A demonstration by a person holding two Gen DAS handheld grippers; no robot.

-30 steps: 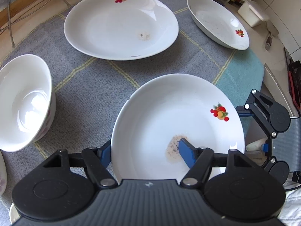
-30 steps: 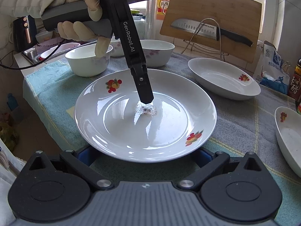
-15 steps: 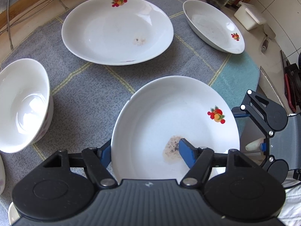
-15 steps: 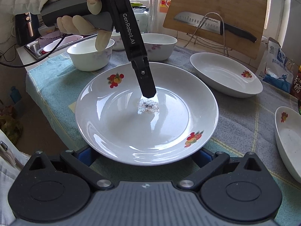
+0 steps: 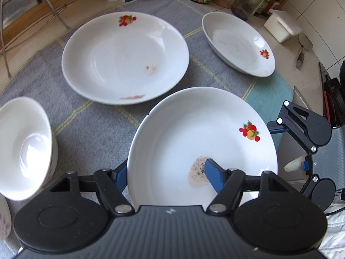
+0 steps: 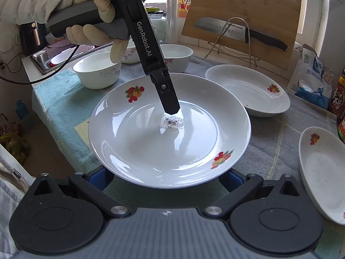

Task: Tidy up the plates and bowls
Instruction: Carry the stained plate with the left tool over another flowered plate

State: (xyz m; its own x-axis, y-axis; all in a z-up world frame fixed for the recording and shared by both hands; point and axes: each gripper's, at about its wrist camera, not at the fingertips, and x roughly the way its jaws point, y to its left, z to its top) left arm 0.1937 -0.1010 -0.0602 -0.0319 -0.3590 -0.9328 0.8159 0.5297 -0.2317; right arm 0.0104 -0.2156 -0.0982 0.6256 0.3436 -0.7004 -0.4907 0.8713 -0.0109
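**Plate pinched at rim, stacking next**

Left gripper (image 5: 166, 172) clamped on near rim of soiled plate (image 5: 202, 142): one blue finger (image 5: 212, 178) inside the well beside a speckled residue patch, the other under the edge. Right gripper (image 6: 166, 177) spread wide, fingers either side of the same plate's rim, not touching it as far as can be told. Step in hand, by judgement: carrying the plate. Next probably calls for lowering it onto second plate (image 5: 125, 58), rims aligned, on grey cloth (image 5: 90, 120).
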